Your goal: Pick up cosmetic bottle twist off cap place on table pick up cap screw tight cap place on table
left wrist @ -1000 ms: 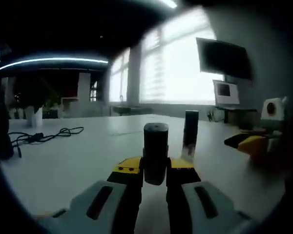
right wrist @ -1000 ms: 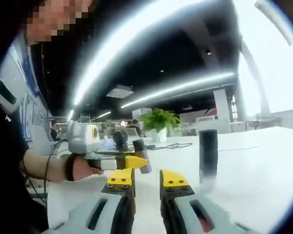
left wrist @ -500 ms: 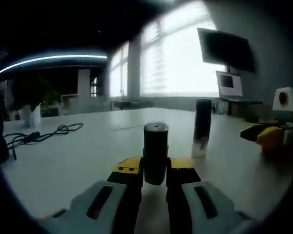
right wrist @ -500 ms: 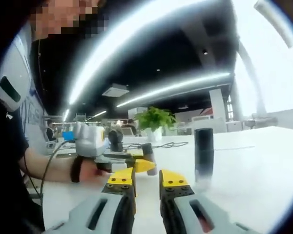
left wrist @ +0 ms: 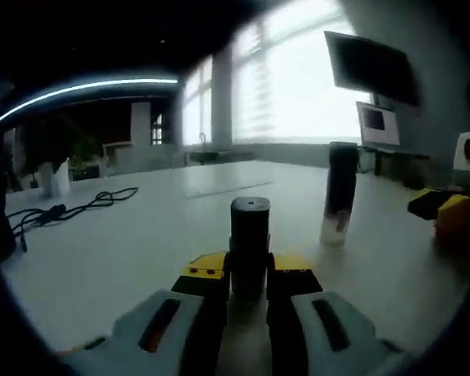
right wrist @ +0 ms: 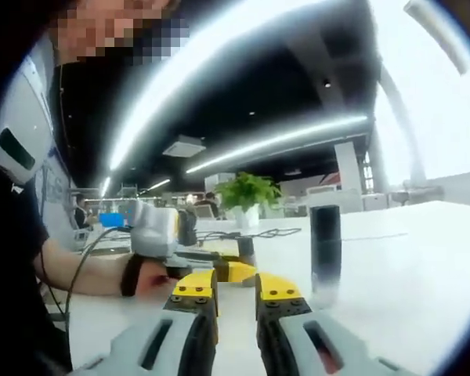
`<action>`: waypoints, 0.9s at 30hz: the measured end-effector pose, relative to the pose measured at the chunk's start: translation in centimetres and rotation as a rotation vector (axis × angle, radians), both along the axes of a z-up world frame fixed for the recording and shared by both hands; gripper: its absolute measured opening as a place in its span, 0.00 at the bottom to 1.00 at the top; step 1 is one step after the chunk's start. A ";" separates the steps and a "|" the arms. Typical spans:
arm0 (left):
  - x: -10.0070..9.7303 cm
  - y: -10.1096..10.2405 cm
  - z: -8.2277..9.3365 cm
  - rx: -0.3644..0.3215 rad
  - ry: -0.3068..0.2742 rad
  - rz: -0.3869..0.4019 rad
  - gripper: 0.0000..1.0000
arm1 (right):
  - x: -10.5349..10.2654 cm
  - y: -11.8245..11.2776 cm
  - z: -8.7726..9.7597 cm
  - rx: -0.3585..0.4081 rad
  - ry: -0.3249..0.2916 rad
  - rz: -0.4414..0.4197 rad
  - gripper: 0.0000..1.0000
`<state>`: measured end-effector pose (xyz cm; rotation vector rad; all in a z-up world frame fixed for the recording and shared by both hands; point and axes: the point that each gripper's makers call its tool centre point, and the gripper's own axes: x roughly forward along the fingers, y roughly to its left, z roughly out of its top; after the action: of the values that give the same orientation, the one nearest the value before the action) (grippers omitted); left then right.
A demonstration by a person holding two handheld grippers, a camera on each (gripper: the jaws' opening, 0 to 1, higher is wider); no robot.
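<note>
Left gripper [left wrist: 249, 276]: clamped on a short black cylindrical cap [left wrist: 250, 244], flat-topped, upright between the yellow-tipped jaws. Ahead and to the right, a tall dark cosmetic bottle [left wrist: 339, 193], slim, paler near the base, upright on the white table [left wrist: 125, 251]. Farther left, a black cable [left wrist: 70, 210].

Right gripper [right wrist: 235, 288]: jaws narrowly parted, nothing between them. Just beyond, right of the tips, the same bottle; to the left, the left gripper in a hand [right wrist: 153, 276]. Far behind, a potted plant [right wrist: 247, 196].
</note>
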<state>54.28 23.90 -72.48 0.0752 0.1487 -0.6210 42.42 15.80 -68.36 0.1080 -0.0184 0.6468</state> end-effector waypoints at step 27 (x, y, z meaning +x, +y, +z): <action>0.0 0.0 0.1 0.015 -0.021 -0.016 0.09 | 0.1 0.1 -0.4 -0.016 0.013 -0.001 0.13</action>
<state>54.26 23.92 -72.42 0.0969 0.1329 -0.6348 42.51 15.91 -68.77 0.0967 -0.0004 0.6455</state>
